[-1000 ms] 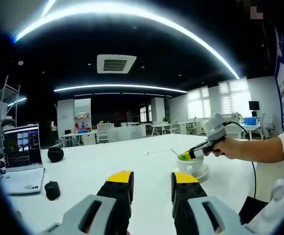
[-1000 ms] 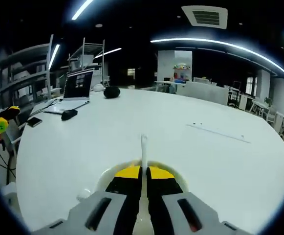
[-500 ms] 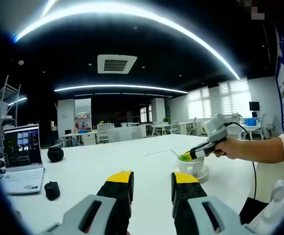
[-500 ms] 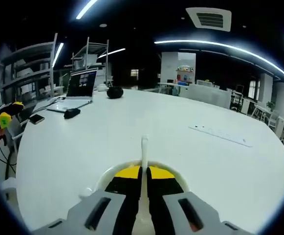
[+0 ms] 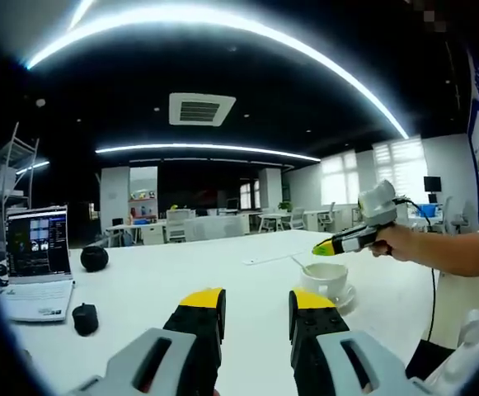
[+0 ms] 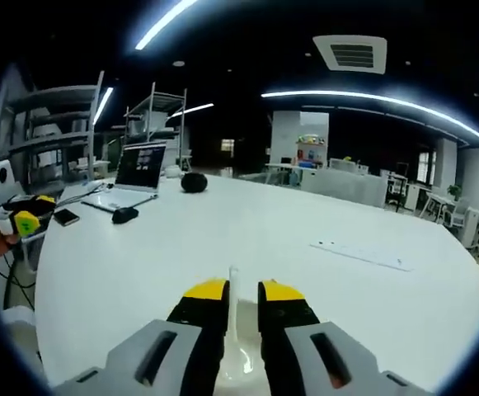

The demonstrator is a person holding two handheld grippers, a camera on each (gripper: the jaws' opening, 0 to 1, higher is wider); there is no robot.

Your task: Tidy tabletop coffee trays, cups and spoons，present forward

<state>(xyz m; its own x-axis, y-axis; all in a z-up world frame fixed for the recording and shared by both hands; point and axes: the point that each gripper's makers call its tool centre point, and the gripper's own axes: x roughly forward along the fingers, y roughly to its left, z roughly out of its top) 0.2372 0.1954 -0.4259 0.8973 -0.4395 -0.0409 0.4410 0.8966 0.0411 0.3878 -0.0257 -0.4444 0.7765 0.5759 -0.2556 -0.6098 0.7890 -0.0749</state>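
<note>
A white cup [image 5: 326, 279] stands on its saucer [image 5: 344, 296] on the white table [image 5: 157, 289], with a white spoon [image 5: 298, 262] leaning out of it to the left. My right gripper [image 5: 323, 247], held by a hand, hovers just above the cup. In the right gripper view, my right gripper [image 6: 243, 293] is open a little, and the spoon handle [image 6: 233, 285] shows in the gap below the tips, not clamped. My left gripper [image 5: 257, 307] stands open over bare table with nothing in it, and it also appears as the left gripper [image 6: 21, 221] at the far left.
An open laptop [image 5: 33, 262] sits at the left with a black mouse [image 5: 84, 317] and a round black object [image 5: 95, 257] near it. A thin pale strip [image 6: 359, 254] lies farther out on the table. A phone [image 6: 66, 217] lies by the laptop [image 6: 140, 167].
My right gripper has opened, let go of the spoon and risen above the cup. The spoon stays in the cup. The left gripper holds its place.
</note>
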